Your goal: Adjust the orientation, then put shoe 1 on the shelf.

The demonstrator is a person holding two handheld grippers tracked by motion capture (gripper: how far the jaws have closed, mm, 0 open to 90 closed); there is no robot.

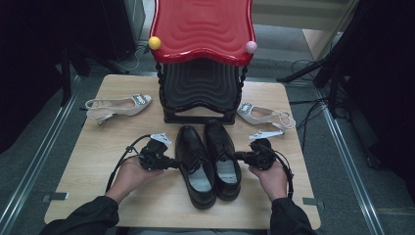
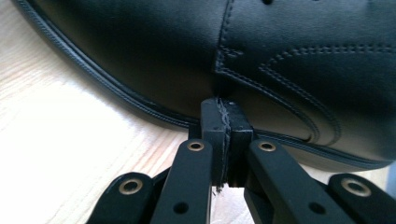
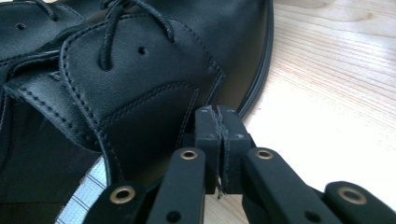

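Two black leather lace-up shoes stand side by side in the middle of the wooden table (image 1: 88,161), toes pointing away from me. My left gripper (image 1: 174,162) is shut, its tips pressed against the outer side of the left black shoe (image 1: 195,166) (image 2: 261,51). From the other side my right gripper (image 1: 238,156) is shut as well, tips against the outer side of the right black shoe (image 1: 222,156) (image 3: 140,88), just below its laces. Nothing sits between either pair of pads (image 2: 215,122) (image 3: 208,125).
A red-topped black stacked stool (image 1: 201,58) stands at the back centre of the table. A beige slingback heel (image 1: 119,105) lies at the back left and another beige heel (image 1: 264,115) at the back right. Cables run over the floor to the right.
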